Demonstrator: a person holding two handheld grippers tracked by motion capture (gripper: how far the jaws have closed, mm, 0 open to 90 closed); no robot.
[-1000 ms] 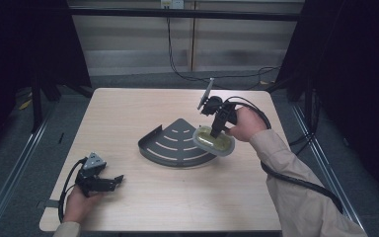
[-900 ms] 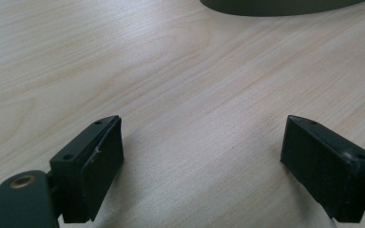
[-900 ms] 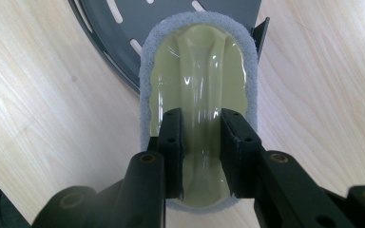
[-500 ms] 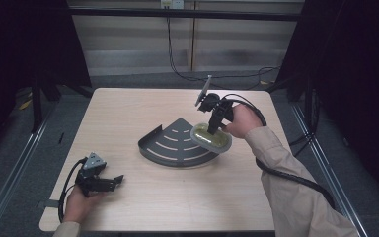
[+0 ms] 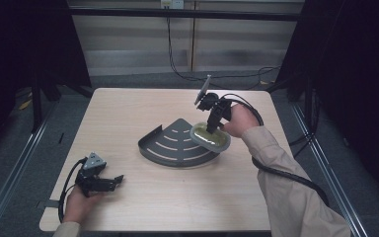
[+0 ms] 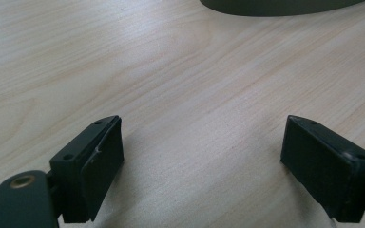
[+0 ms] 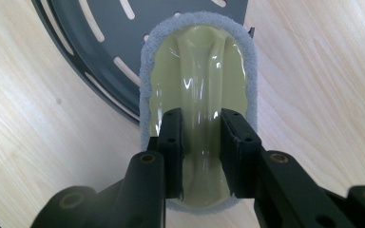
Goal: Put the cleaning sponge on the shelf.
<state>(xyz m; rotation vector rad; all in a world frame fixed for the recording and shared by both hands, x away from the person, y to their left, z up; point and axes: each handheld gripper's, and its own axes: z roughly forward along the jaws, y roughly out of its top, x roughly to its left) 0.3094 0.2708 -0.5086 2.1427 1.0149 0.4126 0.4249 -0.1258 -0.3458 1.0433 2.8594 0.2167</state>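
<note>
L gripper (image 5: 113, 180) sits at the near-left corner of the table (image 5: 128, 108), held low in the person's left hand (image 5: 79, 205), cable looping off its back. Jaws wide apart, nothing btwn them (left gripper view: bare wood under both pads (image 6: 102, 166), dark tray edge just visible at top of frame). Well apart from everything else.

Mid-table: dark grey quarter-round tray (image 5: 175, 145) w/ curved slots, flat on the wood, low rim along its curved side.

R side of tray: scrub pad (image 5: 210, 137), oval, pale yellow-green glossy plastic top w/ raised centre ridge, grey-blue sponge border. It overlaps the tray's right edge, partly over the slotted floor and partly over bare table. Can't tell if the sponge is pressing on the tray or hovering just above.

R gripper (image 5: 211, 129) comes down on it from above, held in the right hand (image 5: 239, 121), tan sleeve running back to the near-right. Right gripper view: jaws closed narrow on the pad's centre ridge (image 7: 202, 95), one pad each side, both touching.
</note>
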